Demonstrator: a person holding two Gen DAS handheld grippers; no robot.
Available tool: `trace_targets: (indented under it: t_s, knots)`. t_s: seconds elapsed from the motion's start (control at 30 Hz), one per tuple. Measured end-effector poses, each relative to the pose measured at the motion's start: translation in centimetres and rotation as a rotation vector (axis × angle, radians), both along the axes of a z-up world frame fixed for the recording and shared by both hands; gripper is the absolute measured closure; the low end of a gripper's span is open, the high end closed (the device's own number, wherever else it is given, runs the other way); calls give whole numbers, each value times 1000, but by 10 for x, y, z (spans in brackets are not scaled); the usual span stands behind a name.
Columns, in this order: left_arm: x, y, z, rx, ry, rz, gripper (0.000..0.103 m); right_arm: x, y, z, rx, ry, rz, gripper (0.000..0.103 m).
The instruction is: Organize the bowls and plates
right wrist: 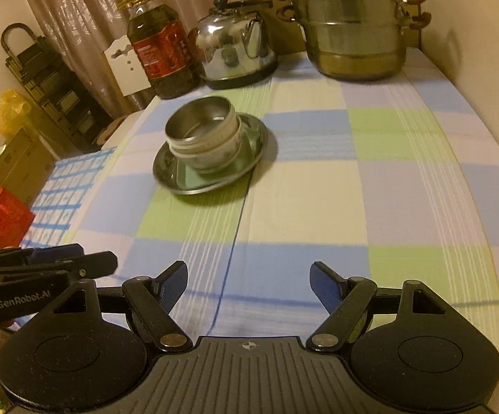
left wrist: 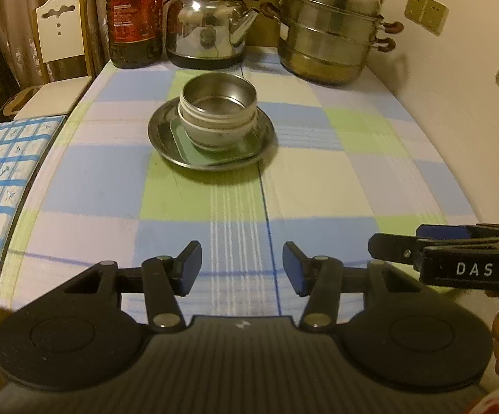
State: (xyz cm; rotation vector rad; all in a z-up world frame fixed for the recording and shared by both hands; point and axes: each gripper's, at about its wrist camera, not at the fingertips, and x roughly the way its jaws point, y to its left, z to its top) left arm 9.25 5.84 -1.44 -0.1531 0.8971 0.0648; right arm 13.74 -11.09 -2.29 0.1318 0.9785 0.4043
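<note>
With bowls [left wrist: 219, 114] nested on a plate [left wrist: 211, 134] mid-table toward the far edge, saving space, left gripper [left wrist: 241, 269] and right gripper [right wrist: 248, 288] hover near the front edge, fingers released, grasping nothing

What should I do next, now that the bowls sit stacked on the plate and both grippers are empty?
Probably nothing more than a small pull back. The metal bowl nests in the white bowl, on the green tray and the round plate. The left gripper and right gripper hang open over bare tablecloth, and no loose dish shows.
</note>
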Motion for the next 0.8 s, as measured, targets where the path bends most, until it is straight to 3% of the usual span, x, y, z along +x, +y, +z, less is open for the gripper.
trace_targets:
  t_s: [0.33, 0.8]
  knots:
    - [-34, -27, 3, -4, 2, -24, 54, -40, -15, 3, -29, 1, 7, 25]
    - [-46, -39, 4, -6, -4, -48, 54, -56, -25, 2, -41, 12, -7, 25]
